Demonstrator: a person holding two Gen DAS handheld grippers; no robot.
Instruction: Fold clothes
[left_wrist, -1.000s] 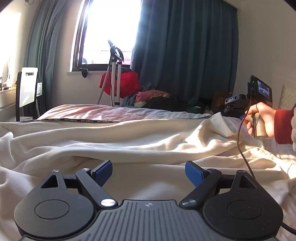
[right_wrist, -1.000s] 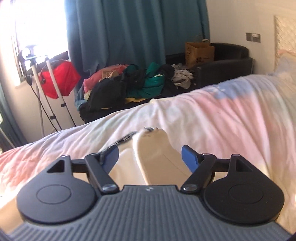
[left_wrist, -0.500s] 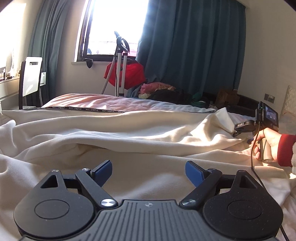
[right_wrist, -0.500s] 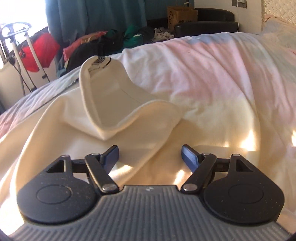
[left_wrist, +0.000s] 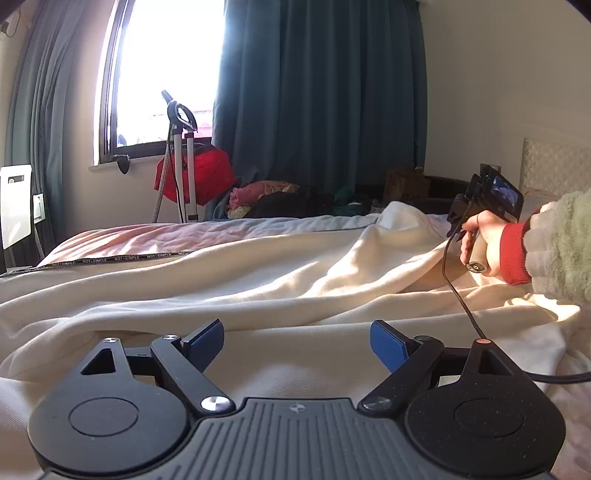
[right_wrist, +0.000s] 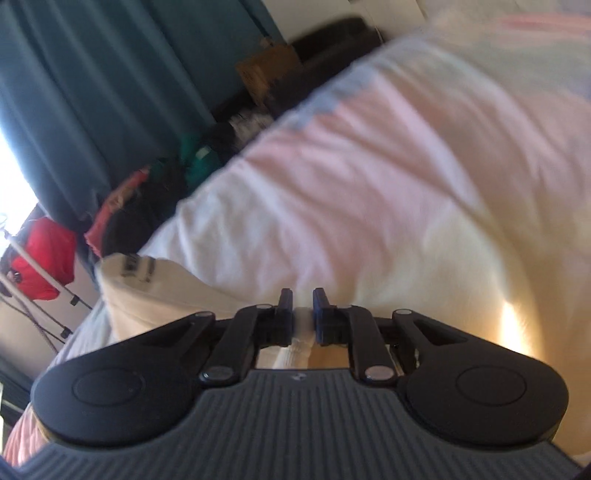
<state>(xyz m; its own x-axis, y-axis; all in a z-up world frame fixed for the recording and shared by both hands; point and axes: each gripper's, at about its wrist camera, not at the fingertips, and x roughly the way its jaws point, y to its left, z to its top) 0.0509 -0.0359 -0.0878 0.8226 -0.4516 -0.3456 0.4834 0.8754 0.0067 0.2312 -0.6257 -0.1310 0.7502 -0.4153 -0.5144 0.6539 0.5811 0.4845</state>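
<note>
A large cream garment (left_wrist: 258, 280) lies rumpled across the bed. My left gripper (left_wrist: 295, 328) hovers low over its near part, jaws wide open, nothing between them. In the right wrist view the picture is tilted and blurred. My right gripper (right_wrist: 303, 299) has its jaws closing, and a fold of the cream garment (right_wrist: 147, 291) is pinched between the pads. The garment's collar with a dark label stands up to the left of it. In the left wrist view a person's hand (left_wrist: 487, 236) in a red cuff holds that gripper's handle at the garment's far right edge.
A pink and white bed cover (right_wrist: 369, 184) lies under the garment. Beyond the bed are a heap of clothes (left_wrist: 280, 199), a red bag (left_wrist: 207, 177) on a stand, dark teal curtains (left_wrist: 317, 92) and a cardboard box (right_wrist: 266, 70). A black cable (left_wrist: 458, 295) trails over the cloth.
My right gripper has sunk to the garment, rolled sideways and brought its jaws together on a fold of the cream cloth. My left gripper stays open and has shifted only slightly.
</note>
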